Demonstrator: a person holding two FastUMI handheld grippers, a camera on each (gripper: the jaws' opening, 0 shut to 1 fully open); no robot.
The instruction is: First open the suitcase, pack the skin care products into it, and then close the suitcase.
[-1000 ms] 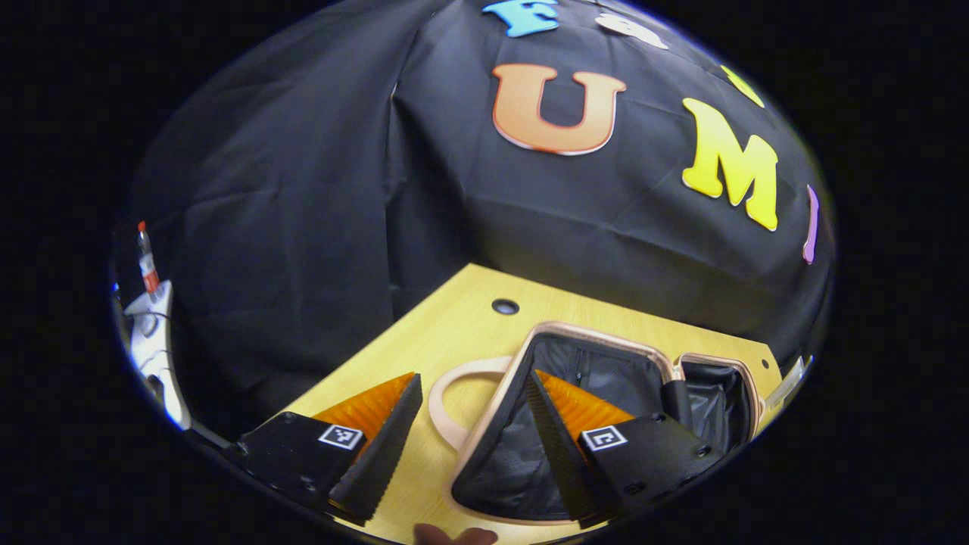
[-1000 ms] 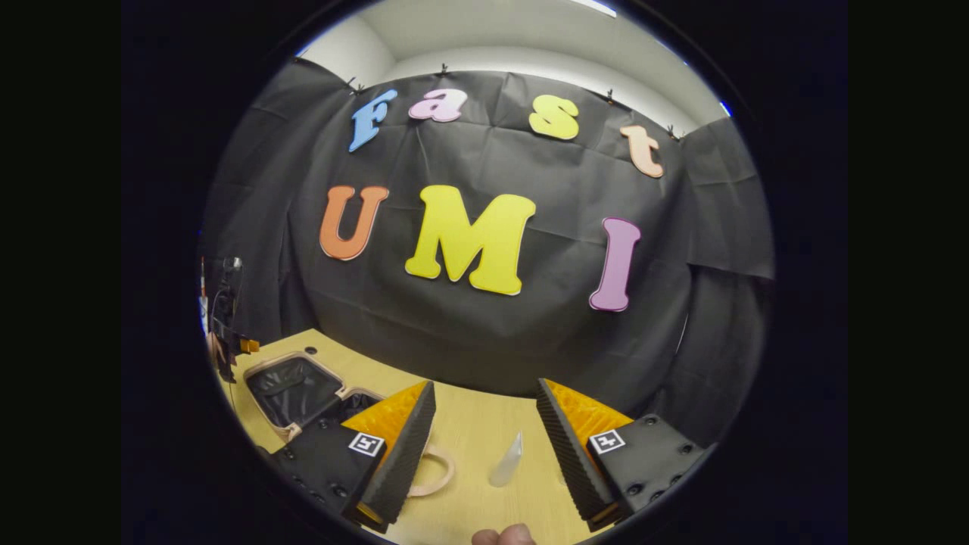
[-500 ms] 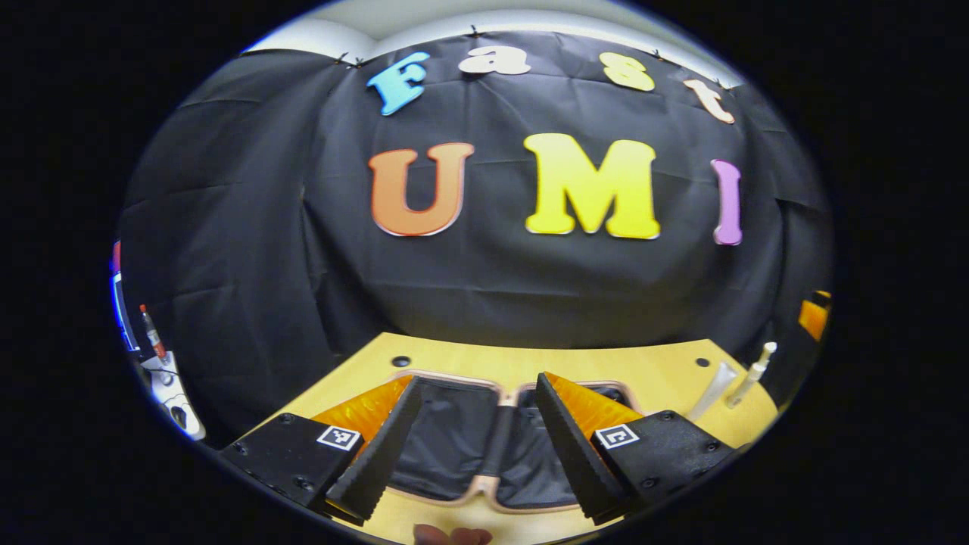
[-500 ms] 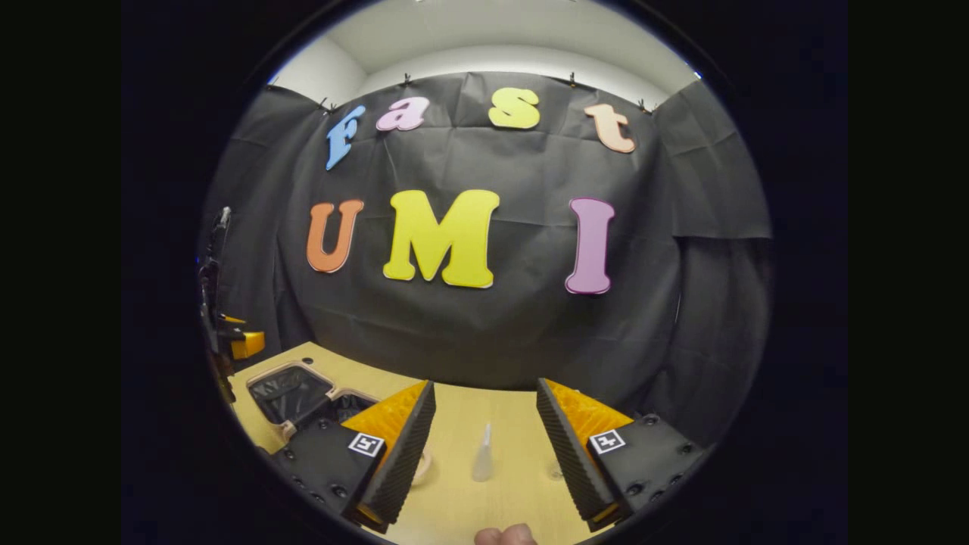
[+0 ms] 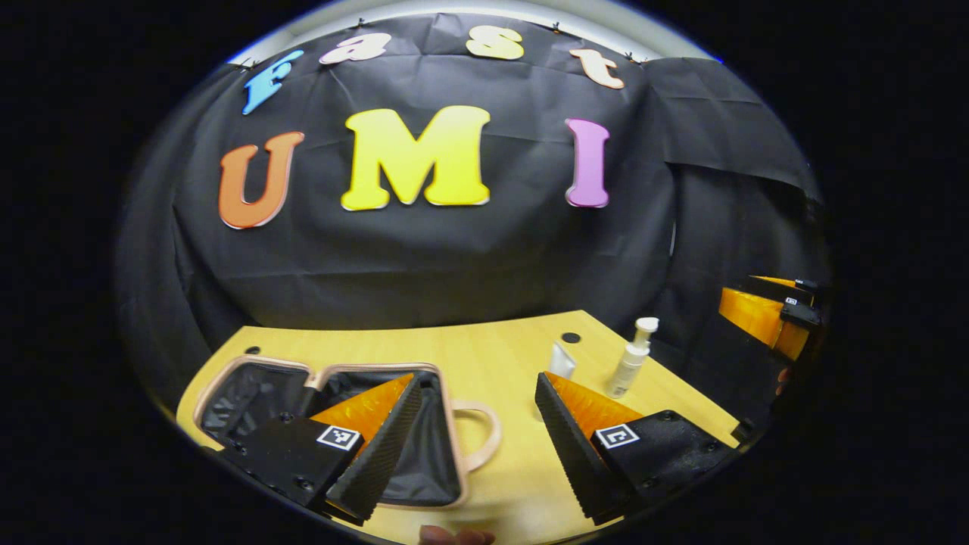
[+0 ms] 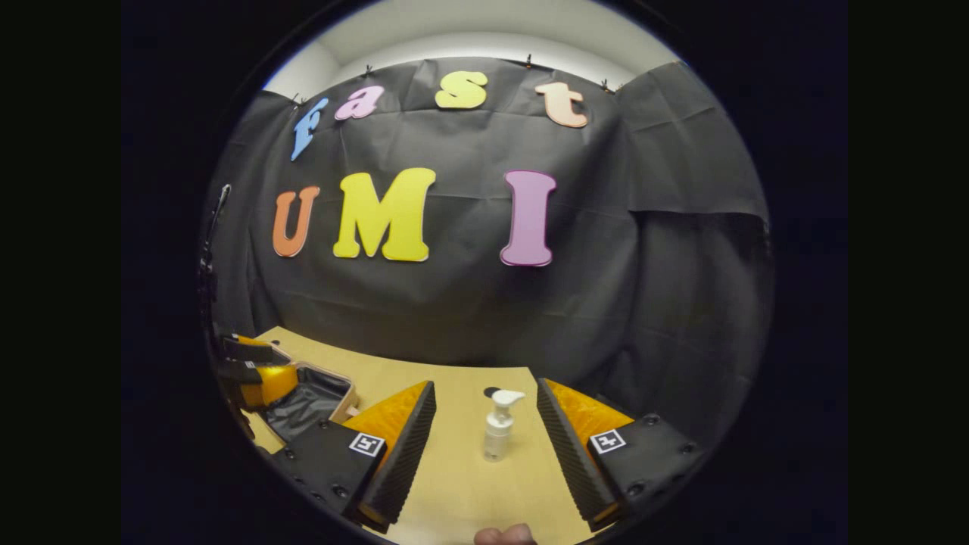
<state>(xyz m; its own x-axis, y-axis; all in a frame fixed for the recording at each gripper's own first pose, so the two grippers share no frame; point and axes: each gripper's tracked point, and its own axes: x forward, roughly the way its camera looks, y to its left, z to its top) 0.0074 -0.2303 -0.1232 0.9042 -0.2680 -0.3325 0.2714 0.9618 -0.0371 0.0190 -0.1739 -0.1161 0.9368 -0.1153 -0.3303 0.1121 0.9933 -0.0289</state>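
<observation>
both views have swung rightward; now the pump bottle (image 6: 498, 424) stands upright dead ahead between the right gripper (image 6: 484, 443)'s wide-spread, empty fingers, nearer it than the left gripper (image 5: 473, 443), also wide.

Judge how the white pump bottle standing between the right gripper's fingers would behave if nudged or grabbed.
The pump bottle is tall and narrow and stands upright on the table, so a sideways nudge would probably tip it. Its round body may then roll. It looks like smooth plastic, likely light and somewhat slippery; the open right gripper should close low on the body.
</observation>
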